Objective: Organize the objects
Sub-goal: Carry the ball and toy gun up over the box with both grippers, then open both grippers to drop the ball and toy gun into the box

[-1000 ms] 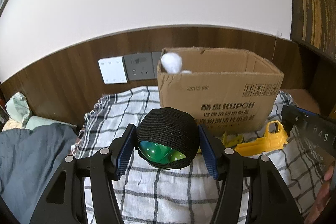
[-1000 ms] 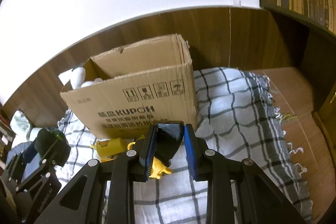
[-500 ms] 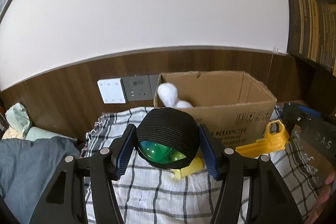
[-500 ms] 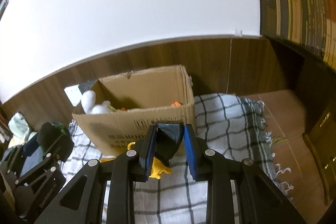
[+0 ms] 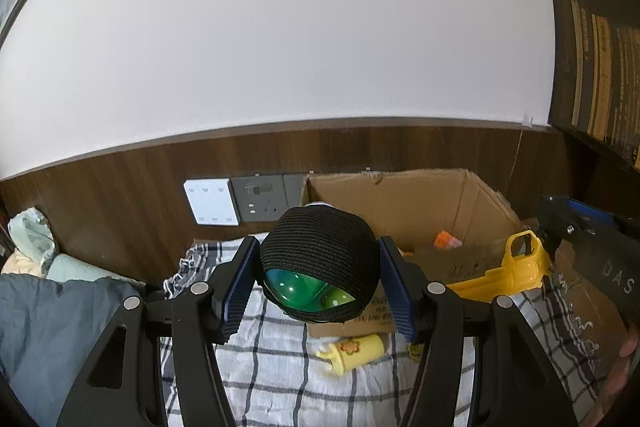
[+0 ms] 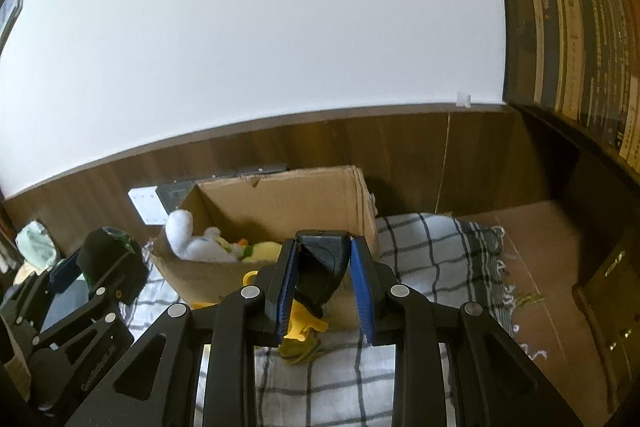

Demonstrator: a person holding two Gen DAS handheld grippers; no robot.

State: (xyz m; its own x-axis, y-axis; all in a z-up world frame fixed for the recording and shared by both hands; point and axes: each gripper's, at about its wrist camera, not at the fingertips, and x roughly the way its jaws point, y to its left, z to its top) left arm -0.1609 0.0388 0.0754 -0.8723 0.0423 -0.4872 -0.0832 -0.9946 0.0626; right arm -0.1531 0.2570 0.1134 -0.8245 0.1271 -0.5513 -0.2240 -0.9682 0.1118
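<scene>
Netting wraps the green ball (image 5: 320, 267) that the left claw (image 5: 318, 287) clenches at mid-frame, held high so it can clear the cardboard box (image 5: 432, 195) at one o'clock; a yellow cup (image 5: 356, 351) lies on the checked cloth (image 5: 280, 379) at six. In the right view, the right claw (image 6: 322, 291) grips a yellow toy's black handle (image 6: 322, 267), poised over the box rim at eleven o'clock, probably to drop it among the plush toys (image 6: 200, 243).

A home bedroom — checked blanket (image 5: 280, 379), wall sockets (image 5: 260, 203), bookshelf (image 6: 580, 27) beside wood panelling.
</scene>
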